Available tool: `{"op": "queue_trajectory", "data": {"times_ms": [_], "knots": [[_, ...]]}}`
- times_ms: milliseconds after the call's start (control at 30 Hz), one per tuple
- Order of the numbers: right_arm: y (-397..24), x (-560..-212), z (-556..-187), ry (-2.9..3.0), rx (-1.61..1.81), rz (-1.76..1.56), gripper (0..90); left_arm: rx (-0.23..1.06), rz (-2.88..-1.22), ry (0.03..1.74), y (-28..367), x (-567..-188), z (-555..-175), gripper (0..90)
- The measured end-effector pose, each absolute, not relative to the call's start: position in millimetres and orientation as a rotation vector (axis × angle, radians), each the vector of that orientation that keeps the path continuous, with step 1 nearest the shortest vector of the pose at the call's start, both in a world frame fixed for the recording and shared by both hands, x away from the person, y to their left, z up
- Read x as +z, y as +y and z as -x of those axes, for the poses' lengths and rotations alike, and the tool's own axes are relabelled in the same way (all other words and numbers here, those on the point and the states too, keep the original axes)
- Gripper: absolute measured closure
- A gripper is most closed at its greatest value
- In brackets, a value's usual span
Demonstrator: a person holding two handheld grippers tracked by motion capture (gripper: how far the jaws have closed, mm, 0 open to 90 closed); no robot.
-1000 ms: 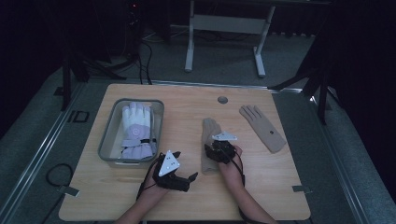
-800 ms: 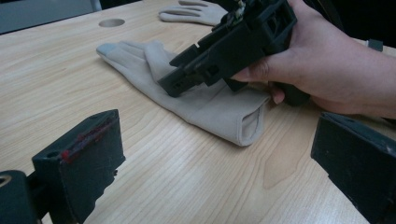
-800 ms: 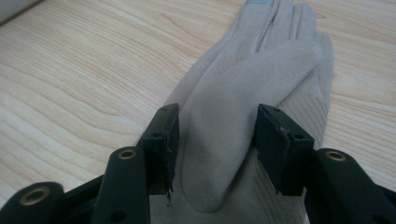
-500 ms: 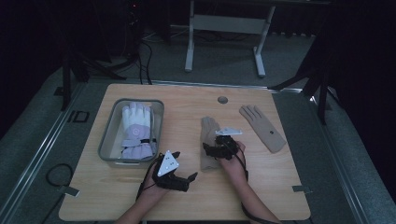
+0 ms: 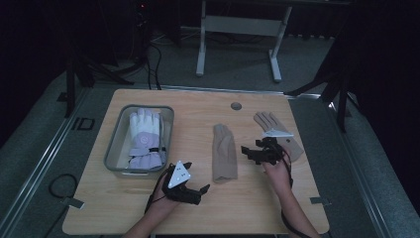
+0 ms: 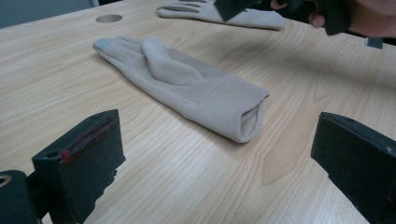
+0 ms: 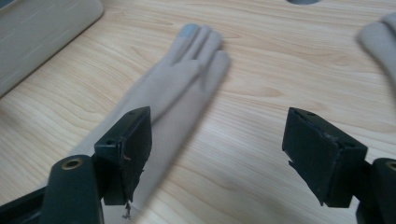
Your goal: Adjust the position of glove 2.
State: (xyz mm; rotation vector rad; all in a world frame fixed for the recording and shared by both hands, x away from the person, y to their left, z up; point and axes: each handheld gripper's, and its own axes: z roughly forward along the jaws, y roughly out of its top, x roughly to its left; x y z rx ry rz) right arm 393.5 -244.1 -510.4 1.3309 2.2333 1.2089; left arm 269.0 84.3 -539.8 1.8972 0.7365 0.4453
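Flat beige fabric glove (image 5: pixel 224 151) is lying fingers-up at the centre of the pale wooden table (image 5: pixel 198 111), untouched.

Right gripper (image 5: pixel 249 152), right of centre in the high view, is hovering just beside that glove; its jaws have just been opening and are standing wide with nothing between them, bare wood showing in the gap in the right gripper view.

Left gripper (image 5: pixel 203 191), lower centre, is resting near the glove's cuff, jaws spread wide and empty, the cuff opening facing it in the left gripper view.

A second beige glove (image 5: pixel 277 131) is lying at the right, partly under the right gripper's body.

A clear plastic bin (image 5: pixel 115 148) at the left is holding a lilac padded glove (image 5: pixel 144 139).
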Motion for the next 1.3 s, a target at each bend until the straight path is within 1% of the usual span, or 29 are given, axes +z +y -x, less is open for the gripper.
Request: {"op": "queue_trajectory", "data": {"times_ms": [133, 233, 267, 333, 467, 600, 867, 900, 1000, 1133, 1300], "knots": [[-268, -508, -398, 2.171, 1.240, -1.380, 24.2, 0.442, -1.896, 0.738, 85, -540, -269, 2.5], [-284, -508, -403, 2.135, 1.272, -1.445, 19.3, 0.440, -1.894, 0.739, 85, -540, -269, 2.5], [-287, -508, -404, 2.126, 1.251, -1.460, 19.0, 0.438, -1.893, 0.739, 85, -540, -269, 2.5], [-294, -507, -406, 2.120, 1.237, -1.457, 12.8, 0.438, -1.892, 0.740, 85, -540, -269, 2.5], [-303, -507, -410, 2.098, 1.250, -1.471, 12.1, 0.432, -1.888, 0.743, 86, -540, -269, 2.5], [-322, -506, -419, 2.072, 1.172, -1.445, 29.1, 0.429, -1.889, 0.738, 86, -540, -269, 2.5], [-349, -505, -437, 2.075, 1.077, -1.394, 47.3, 0.418, -1.872, 0.724, 87, -540, -268, 2.5], [-351, -505, -439, 2.077, 1.073, -1.397, 50.9, 0.415, -1.869, 0.722, 87, -540, -268, 2.5], [-357, -506, -446, 2.097, 1.055, -1.384, 52.2, 0.408, -1.871, 0.712, 86, -541, -267, 2.5], [-361, -511, -453, 2.096, 1.008, -1.364, 50.9, 0.406, -1.869, 0.701, 85, -541, -265, 2.5], [-366, -525, -462, 2.114, 0.954, -1.391, 49.9, 0.404, -1.866, 0.691, 84, -541, -264, 2.5]]}}
